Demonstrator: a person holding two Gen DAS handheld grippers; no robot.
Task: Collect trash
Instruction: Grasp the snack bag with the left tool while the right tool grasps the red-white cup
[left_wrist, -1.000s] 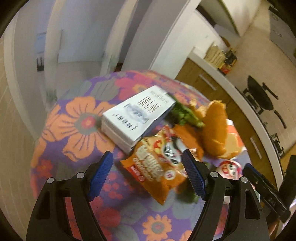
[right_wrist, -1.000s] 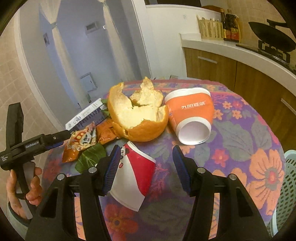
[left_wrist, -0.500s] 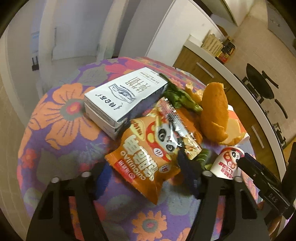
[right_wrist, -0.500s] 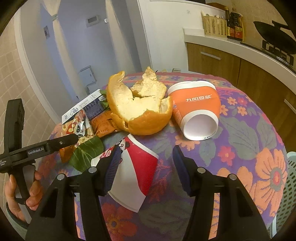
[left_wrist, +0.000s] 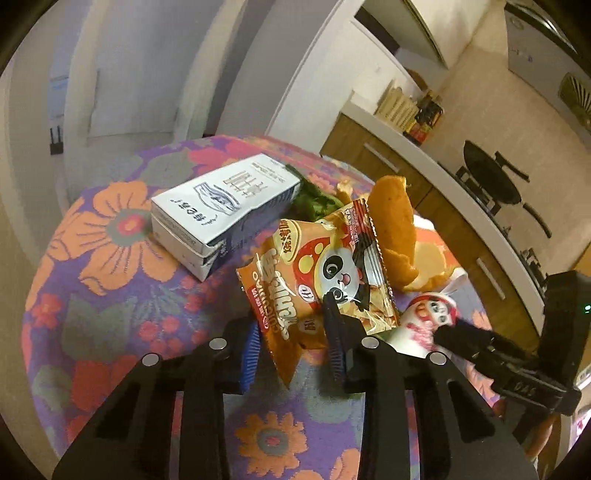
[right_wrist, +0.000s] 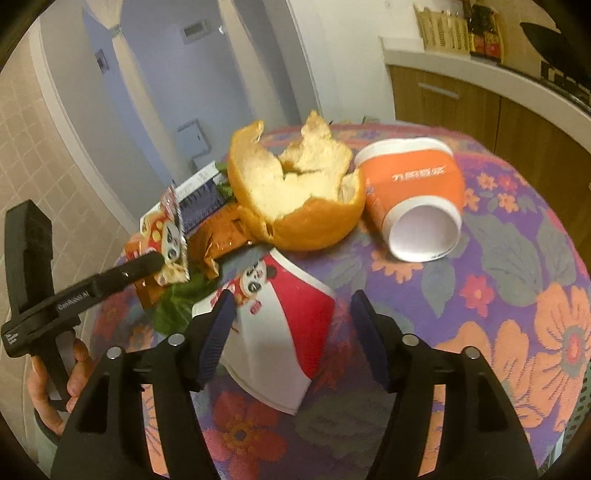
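My left gripper (left_wrist: 291, 343) is shut on the orange panda snack bag (left_wrist: 314, 273) and holds it tilted up off the floral table (left_wrist: 110, 236); the bag also shows in the right wrist view (right_wrist: 166, 240). My right gripper (right_wrist: 291, 332) is open, its fingers either side of the red and white paper cup (right_wrist: 280, 332) lying on its side. Behind lie a large orange peel (right_wrist: 295, 199), an orange paper cup (right_wrist: 417, 206) on its side, green leaves (right_wrist: 181, 299) and a white and blue carton (left_wrist: 221, 206).
A second orange wrapper (right_wrist: 221, 236) lies under the peel. A kitchen counter (left_wrist: 461, 192) with a pan runs behind the table. A pale green basket's edge (right_wrist: 585, 391) shows at the right, below the table rim.
My left gripper moved forward, closed on the snack bag and lifted it. My right gripper moved closer around the red and white cup and stays open.
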